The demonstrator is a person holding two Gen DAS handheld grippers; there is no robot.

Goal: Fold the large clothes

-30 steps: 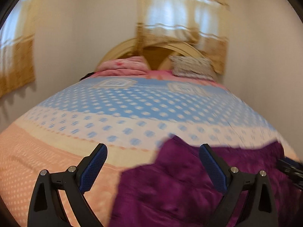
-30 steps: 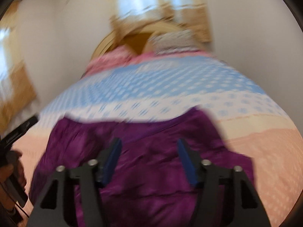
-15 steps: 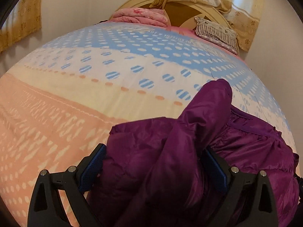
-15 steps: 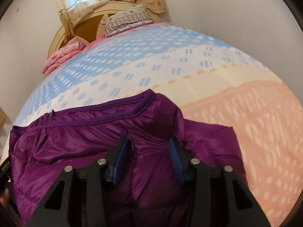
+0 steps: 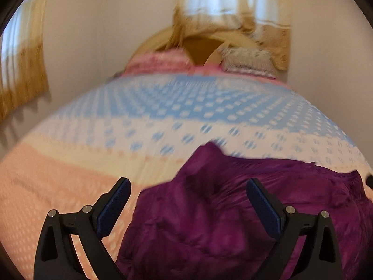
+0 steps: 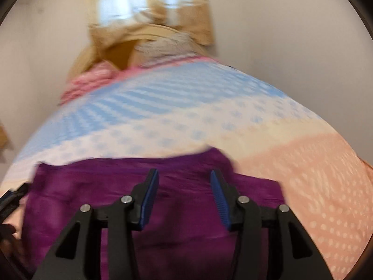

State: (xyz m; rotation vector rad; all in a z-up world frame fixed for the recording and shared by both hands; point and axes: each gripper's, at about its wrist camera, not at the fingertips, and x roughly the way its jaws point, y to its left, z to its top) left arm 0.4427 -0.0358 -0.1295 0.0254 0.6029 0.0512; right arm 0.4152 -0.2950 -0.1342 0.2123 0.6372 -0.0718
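My purple jacket (image 5: 233, 210) lies bunched in the lower frame on the bedspread (image 5: 163, 121), folding barely begun; my left gripper (image 5: 188, 198) stands wide and empty, my right gripper (image 6: 184, 193), half-wide, is opening with no fabric pinched.

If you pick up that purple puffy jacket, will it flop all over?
Probably yes: the purple jacket lies in soft folds on the bed, so it should droop. It looks puffy, so likely light. Its shiny fabric may slip.
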